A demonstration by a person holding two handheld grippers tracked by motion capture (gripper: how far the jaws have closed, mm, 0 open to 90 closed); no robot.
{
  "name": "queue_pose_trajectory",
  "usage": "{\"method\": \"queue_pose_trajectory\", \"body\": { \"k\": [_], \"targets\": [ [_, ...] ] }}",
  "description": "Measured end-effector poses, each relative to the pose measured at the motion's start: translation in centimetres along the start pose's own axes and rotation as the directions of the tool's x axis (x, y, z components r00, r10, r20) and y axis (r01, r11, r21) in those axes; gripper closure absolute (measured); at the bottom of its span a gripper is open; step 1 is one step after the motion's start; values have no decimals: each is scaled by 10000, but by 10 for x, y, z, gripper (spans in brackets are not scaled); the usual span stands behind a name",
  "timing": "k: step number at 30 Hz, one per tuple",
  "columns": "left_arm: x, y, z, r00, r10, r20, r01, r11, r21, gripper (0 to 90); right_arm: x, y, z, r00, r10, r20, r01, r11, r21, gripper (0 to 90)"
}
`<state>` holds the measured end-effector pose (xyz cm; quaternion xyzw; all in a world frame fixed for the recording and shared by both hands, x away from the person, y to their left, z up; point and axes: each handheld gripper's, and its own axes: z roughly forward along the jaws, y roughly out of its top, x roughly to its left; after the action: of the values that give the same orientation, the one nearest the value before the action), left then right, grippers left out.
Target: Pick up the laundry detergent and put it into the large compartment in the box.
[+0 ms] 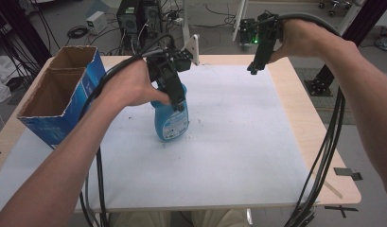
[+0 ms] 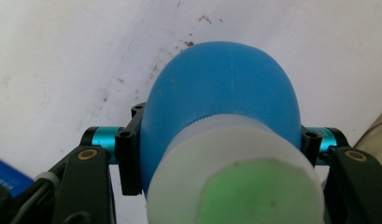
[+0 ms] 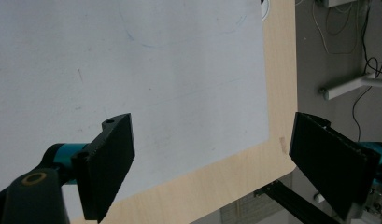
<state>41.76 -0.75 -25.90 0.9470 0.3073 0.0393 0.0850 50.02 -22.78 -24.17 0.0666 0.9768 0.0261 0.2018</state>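
The white cap (image 2: 235,172) of the blue bottle (image 2: 221,88) lay nearest the lens in the left gripper view, a green patch on its top, with the bottle's rounded blue shoulder swelling beyond it. The left gripper (image 2: 221,144) was clamped on the bottle just below the cap, one black jaw pressed against each side. In the high view the left hand (image 1: 129,87) came in from the lower left, forearm angled up across the surface (image 1: 238,142), wrist bent so that the left gripper (image 1: 174,94) pointed steeply down onto the bottle's upper part. The blue bottle (image 1: 170,120) stood roughly upright near the middle of the white-covered surface, its long axis close to vertical, cap end up under the gripper, label facing the person. Whether its base touched the cover could not be told.

The right hand (image 1: 300,38) was held high over the far right of the surface, forearm reaching in from the right edge, and the right gripper (image 1: 254,70) hung pointing down and slightly left. Its jaws stood wide apart with nothing between them, looking down on the surface's pale wooden corner (image 3: 272,154).

An open blue cardboard box (image 1: 63,94) stood at the left edge, well apart from the bottle.
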Motion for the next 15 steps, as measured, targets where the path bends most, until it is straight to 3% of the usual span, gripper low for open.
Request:
{"method": "queue_pose_trajectory", "body": {
  "k": [10, 11, 12, 15],
  "targets": [
    [21, 5, -62, 9989, -338, -328, 341, 9994, 84, 381, 0, -2, -3, 10000, 30, 37, -30, 10000, -75, 134],
    [21, 5, -62, 9989, -338, -328, 341, 9994, 84, 381, 0, -2, -3, 10000, 30, 37, -30, 10000, -75, 134],
    [25, 6, -75, 9989, -332, -317, 336, 9994, 117, 381, 0, -2, -3, 10000, 17, 33, -16, 10000, -70, 134],
    [30, 7, -92, 9990, -363, -275, 366, 9993, 105, 381, 0, -2, -2, 10000, -16, 28, 16, 10000, -77, 134]
  ]
}}
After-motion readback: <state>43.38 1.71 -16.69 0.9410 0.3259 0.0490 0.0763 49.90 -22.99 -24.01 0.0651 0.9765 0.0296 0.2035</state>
